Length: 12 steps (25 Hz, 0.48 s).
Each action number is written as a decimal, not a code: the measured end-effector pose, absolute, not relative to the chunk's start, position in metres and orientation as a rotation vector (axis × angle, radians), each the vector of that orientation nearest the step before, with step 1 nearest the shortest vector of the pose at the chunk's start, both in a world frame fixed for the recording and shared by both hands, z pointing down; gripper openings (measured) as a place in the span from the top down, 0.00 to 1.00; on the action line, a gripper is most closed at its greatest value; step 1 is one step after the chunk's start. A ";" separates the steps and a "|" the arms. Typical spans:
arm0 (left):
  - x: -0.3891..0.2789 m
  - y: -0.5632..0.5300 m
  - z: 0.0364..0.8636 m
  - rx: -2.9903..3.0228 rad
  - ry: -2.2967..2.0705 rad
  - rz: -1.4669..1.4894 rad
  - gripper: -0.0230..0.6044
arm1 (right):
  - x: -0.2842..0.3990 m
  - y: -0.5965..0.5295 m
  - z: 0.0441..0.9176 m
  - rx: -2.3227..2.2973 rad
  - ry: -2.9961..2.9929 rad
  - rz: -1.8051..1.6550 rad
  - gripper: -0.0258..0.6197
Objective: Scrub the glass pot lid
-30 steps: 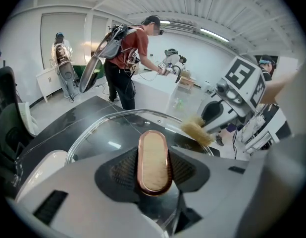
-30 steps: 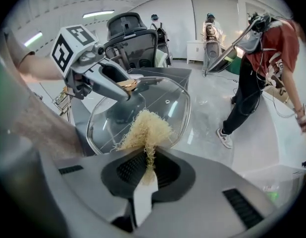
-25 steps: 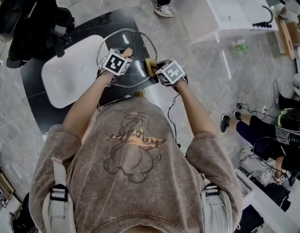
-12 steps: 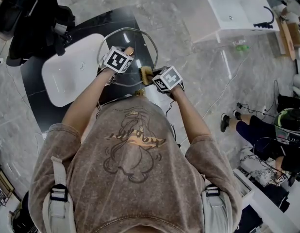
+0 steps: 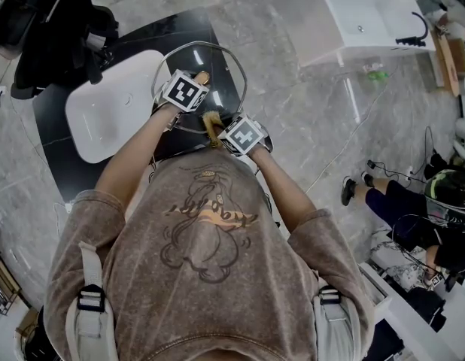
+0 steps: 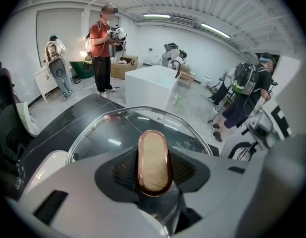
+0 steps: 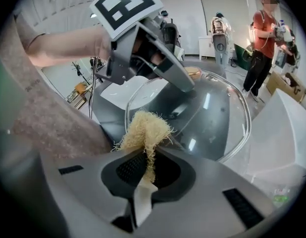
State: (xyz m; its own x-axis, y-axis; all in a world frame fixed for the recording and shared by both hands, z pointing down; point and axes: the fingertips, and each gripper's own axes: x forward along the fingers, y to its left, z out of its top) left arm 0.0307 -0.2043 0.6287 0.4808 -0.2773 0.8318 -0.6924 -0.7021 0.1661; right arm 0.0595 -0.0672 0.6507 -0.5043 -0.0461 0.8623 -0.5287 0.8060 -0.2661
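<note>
Right gripper [image 7: 145,168]: nearest the person's body, its fingers [image 7: 88,182] closed on a tuft of pale, fibrous scrubber [image 7: 143,129] that sticks out ahead of them.
Scrubber: judged soft, light and springy; it gives under pressure, so any force has to come from the hand behind it. It sits at the lid's near rim. Whether it touches the glass cannot be told.
Left gripper [image 6: 154,185]: fingers [image 6: 78,197] clamped from both sides on the oval, copper-rimmed knob [image 6: 154,160].
Glass pot lid [image 6: 143,123]: held up by that knob, tilted, over the black tabletop [image 5: 142,43], just beyond both grippers. Whether its far rim rests on the tabletop is not clear.
Handling: the lid looks rigid, smooth and breakable, and probably weighty for a single pinch. Scrubbing near the rim is likely to twist it about the knob.
Where to hold: the knob is the one sound purchase. The rim is thin and likely slippery.
Beyond: a white basin [image 5: 104,111] is set in the tabletop beside the lid. Farther off, people [image 6: 101,48] stand on the grey floor [image 5: 308,104].
</note>
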 end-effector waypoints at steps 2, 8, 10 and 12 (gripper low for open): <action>0.031 -0.204 0.628 2.244 -0.801 1.132 0.67 | 0.049 -0.062 0.651 0.403 -2.041 0.621 0.90; 0.032 -0.205 0.628 2.241 -0.811 1.124 0.67 | 0.032 -0.059 0.650 0.348 -2.052 0.622 0.90; 0.033 -0.205 0.627 2.239 -0.814 1.121 0.67 | 0.026 -0.058 0.648 0.334 -2.065 0.640 0.90; 0.034 -0.204 0.627 2.240 -0.811 1.119 0.67 | 0.016 -0.058 0.646 0.319 -2.082 0.649 0.90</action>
